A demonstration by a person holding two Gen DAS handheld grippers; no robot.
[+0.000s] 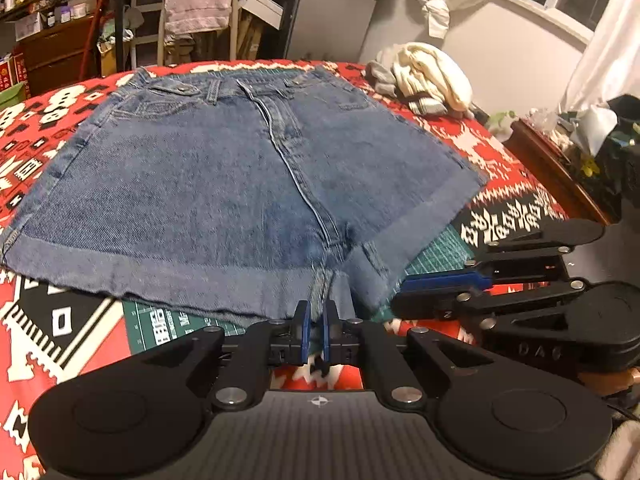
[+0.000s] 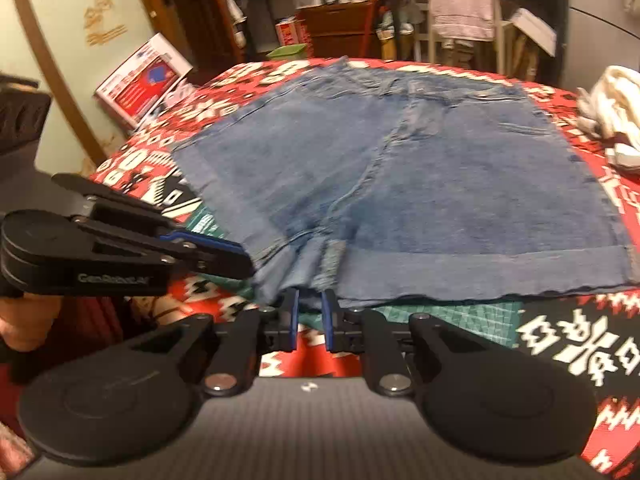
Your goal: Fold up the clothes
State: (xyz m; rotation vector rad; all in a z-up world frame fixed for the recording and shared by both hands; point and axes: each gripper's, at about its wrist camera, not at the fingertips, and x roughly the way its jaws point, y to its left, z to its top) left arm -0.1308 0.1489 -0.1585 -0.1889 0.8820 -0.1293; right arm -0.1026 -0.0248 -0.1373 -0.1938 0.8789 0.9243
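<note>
Denim shorts [image 1: 248, 184] lie flat straight ahead of both my tongs on the red patterned blanket [image 1: 52, 128], waistband at the far end and cuffed leg hems toward me, so the centre seam runs directly away from my fingers and the broad span stretches crosswise. Starting at my left gripper [image 1: 317, 334]: its blue pads are narrowed to a slim gap at the crotch hem, and denim seems to sit between them, though whether they truly pinch it I cannot tell. Just beside it, my right gripper [image 2: 310, 322] stands at that same crotch hem with a slightly wider gap, cloth at the tips, grip equally unclear. Both are about equally near the crotch; I judge the coming fold turns on carrying one leg crosswise over the seam. A green cutting mat [image 1: 160, 320] peeks out under the hem, its white lettering too blurred to read. Seen from my right wrist, the left tool's side carries pale lettering beginning "Gen", the rest illegible. Beyond my right, a cream garment pile [image 1: 428, 76] sits well apart.
</note>
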